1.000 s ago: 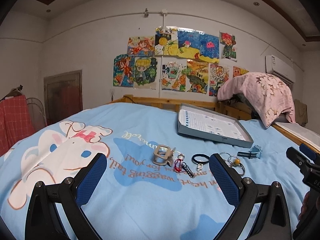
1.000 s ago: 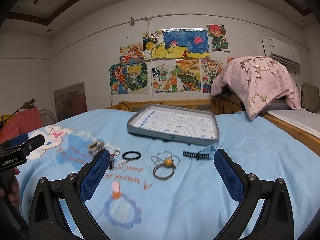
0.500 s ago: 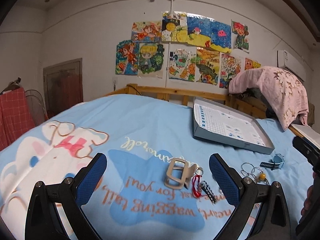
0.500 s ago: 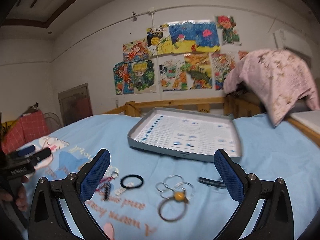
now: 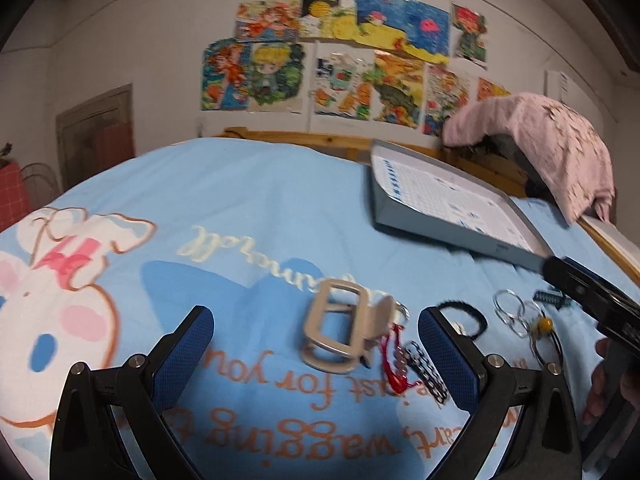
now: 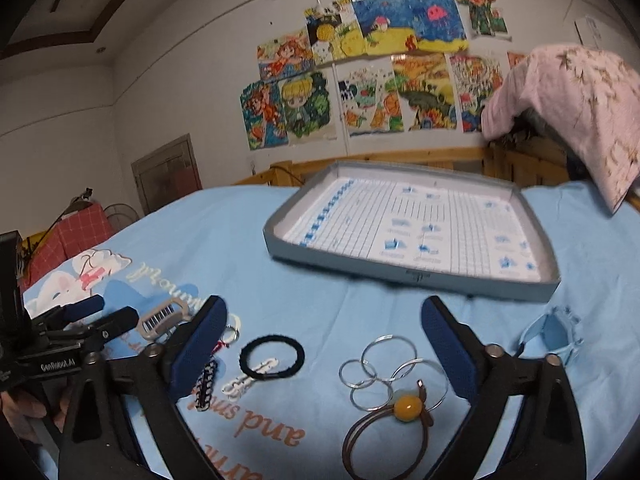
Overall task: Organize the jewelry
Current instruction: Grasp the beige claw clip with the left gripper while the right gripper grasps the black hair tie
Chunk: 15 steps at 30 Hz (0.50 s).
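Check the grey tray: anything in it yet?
Empty. The grey tray shows only its printed grid liner; the black hair tie and silver rings lie on the blue bedsheet in front of it.

Blue bed w/ tray, hair clip, rings.

Materials being shown on the cloth bedsheet

Shiny metal rings are being seen beside a matt fabric hair tie; behind them, a smooth paper-lined grey tray.

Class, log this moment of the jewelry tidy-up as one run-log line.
left tool: open, over beige hair claw | right tool: closing, empty, over silver rings | grey tray: no jewelry visible inside
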Each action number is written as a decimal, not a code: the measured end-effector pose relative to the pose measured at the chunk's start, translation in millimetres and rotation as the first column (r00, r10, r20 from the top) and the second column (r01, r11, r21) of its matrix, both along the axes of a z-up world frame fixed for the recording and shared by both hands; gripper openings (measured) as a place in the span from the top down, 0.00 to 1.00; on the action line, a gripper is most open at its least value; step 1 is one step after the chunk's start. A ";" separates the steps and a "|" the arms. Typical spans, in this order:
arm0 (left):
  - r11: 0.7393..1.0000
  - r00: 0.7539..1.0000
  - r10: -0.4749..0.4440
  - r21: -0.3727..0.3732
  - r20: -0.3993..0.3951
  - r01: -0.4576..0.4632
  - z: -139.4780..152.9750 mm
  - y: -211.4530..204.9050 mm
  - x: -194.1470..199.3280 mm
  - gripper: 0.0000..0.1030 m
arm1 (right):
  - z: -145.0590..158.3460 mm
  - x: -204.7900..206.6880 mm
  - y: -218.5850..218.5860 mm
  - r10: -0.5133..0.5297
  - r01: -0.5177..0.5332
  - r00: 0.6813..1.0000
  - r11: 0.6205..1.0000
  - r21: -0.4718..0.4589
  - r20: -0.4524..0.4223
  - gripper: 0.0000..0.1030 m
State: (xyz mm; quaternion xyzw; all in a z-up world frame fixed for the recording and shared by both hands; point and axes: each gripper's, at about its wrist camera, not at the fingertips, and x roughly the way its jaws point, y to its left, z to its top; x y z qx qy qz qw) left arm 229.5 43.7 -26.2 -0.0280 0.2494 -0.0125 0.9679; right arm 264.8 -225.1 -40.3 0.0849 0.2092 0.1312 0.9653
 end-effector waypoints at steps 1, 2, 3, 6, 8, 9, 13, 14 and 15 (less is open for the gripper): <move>1.000 1.000 -0.010 0.007 -0.005 0.010 -2.5 -2.8 0.9 0.00 | -2.3 0.5 -0.2 0.001 -0.001 1.000 1.000 0.000 -0.008 0.23; 1.000 1.000 -0.017 0.008 -0.010 0.017 -3.6 -3.3 2.0 0.00 | -6.8 1.9 1.0 0.010 -0.010 1.000 1.000 0.000 -0.015 0.27; 1.000 0.999 -0.029 0.005 -0.015 0.030 -5.5 -4.5 2.7 0.01 | -10.1 3.8 1.9 0.020 -0.020 0.999 1.000 -0.001 -0.025 0.29; 0.999 0.998 -0.046 -0.006 -0.032 0.046 -10.2 -4.4 6.6 0.08 | -18.5 6.8 5.4 0.050 -0.050 0.997 0.999 -0.008 -0.052 0.44; 0.999 0.997 -0.050 -0.013 -0.055 0.049 -14.7 -4.2 11.6 0.12 | -22.2 9.2 9.4 0.067 -0.069 0.996 0.997 -0.019 -0.066 0.53; 0.999 0.997 -0.050 -0.017 -0.066 0.049 -17.7 -3.9 14.1 0.14 | -24.1 10.7 11.9 0.076 -0.078 0.994 0.997 -0.025 -0.074 0.55; 0.998 0.993 -0.053 -0.025 -0.101 0.051 -27.0 -2.9 22.1 0.22 | -31.1 17.1 20.6 0.099 -0.104 0.989 0.994 -0.045 -0.110 0.64; 0.998 0.993 -0.053 -0.024 -0.103 0.051 -28.0 -3.1 22.8 0.23 | -32.9 19.6 22.3 0.105 -0.112 0.987 0.993 -0.048 -0.121 0.67; 0.998 0.993 -0.052 -0.023 -0.103 0.050 -28.8 -3.7 23.7 0.25 | -34.6 22.1 24.3 0.113 -0.120 0.985 0.991 -0.051 -0.133 0.67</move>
